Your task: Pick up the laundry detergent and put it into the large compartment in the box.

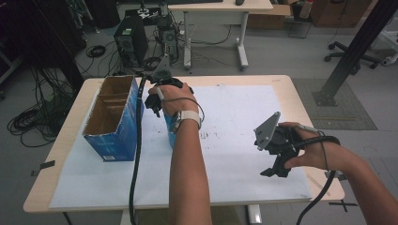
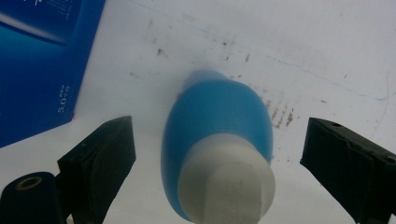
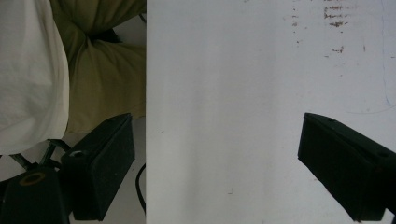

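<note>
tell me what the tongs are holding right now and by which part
Nothing is held. The left tongs stand open around the blue bottle near its white cap, not touching it; the right tongs are open over the table.

On the glossy blue cardboard box (image 2: 37, 60), just left of the left tool's (image 2: 219, 154) jaws, small white print reads "5.0", running sideways near its lower corner; other lettering there is too blurred to read.
</note>
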Available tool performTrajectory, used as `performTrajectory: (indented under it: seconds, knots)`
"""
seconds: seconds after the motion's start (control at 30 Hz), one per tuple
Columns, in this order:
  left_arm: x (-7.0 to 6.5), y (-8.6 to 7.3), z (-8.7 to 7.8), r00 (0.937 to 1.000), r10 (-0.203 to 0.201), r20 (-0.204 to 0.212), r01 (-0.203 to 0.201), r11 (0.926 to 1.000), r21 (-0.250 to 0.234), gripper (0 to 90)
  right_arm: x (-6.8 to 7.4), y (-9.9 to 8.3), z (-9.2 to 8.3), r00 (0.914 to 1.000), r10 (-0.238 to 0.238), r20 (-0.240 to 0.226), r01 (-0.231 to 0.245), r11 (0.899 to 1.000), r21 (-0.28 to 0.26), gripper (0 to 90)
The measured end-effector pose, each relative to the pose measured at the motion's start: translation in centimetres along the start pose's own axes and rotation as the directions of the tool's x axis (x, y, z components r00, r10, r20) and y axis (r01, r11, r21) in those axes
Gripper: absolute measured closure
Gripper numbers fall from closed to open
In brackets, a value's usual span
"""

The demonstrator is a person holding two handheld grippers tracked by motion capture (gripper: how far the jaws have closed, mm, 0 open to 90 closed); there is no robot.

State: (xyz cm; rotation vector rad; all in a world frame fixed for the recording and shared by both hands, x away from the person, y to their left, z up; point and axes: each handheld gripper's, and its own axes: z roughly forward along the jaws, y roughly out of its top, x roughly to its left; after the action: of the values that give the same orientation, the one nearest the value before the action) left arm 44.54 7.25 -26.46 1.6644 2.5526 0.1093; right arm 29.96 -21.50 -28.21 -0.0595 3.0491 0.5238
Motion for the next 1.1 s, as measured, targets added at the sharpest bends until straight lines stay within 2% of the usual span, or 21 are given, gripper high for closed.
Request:
performTrajectory:
  seconds: [0.47,1.1]
  knots:
    - [0.2,-0.2,1.4,0.9999,0.006,-0.008,-0.006,0.9999,0.01,10.5,0.0,0.0,0.2,1.0,0.001,-0.004,-0.001,1.0,-0.001,11.4]
    - [0.5,-0.3,2.5,0.9996,0.024,-0.016,-0.024,0.9996,0.014,11.5,-0.1,0.1,0.2,1.0,-0.002,-0.005,0.002,1.0,-0.003,11.4]
